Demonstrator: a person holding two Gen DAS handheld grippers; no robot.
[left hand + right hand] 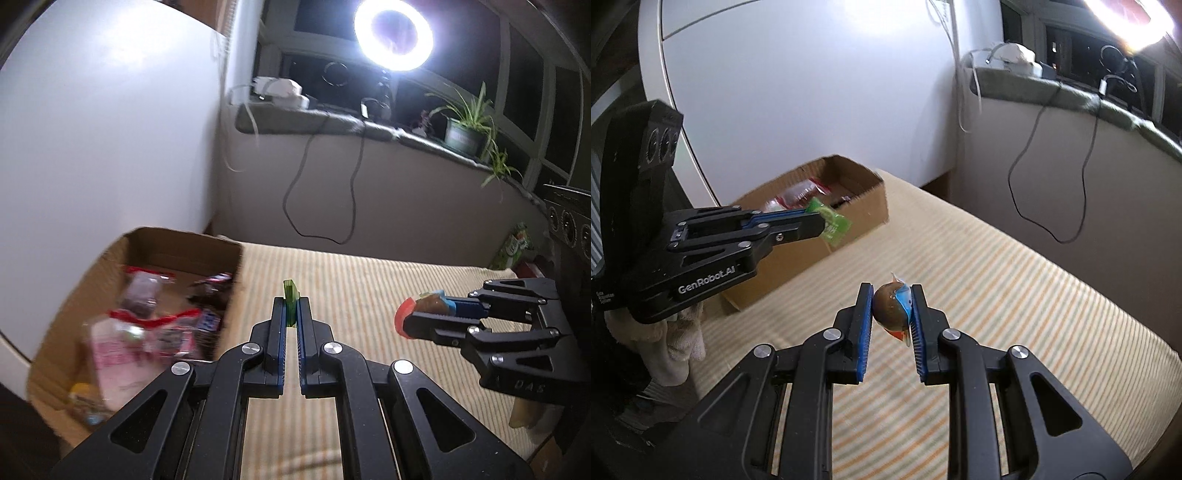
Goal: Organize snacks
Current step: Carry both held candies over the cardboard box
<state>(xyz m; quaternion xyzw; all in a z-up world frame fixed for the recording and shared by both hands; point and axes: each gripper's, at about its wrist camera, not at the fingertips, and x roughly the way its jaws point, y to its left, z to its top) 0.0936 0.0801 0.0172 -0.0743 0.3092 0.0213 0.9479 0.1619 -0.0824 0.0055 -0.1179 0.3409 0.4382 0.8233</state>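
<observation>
My left gripper [291, 308] is shut on a small flat green snack packet [290, 295], held edge-on above the striped cloth. In the right wrist view the same gripper [827, 221] holds the green packet [833, 221] just in front of the cardboard box [864, 206]. My right gripper [891, 306] is shut on a round brown snack in a clear wrapper with blue and red ends [891, 308], above the cloth. It also shows in the left wrist view [417, 314] at the right. The box [229, 291] at the left holds several snack packets [147, 328].
A striped cloth [369, 295] covers the table. A white wall stands behind the box. A windowsill with a ring light [393, 35], a potted plant [465, 129] and hanging cables [321, 184] lies beyond. A green packet [513, 247] stands at the far right edge.
</observation>
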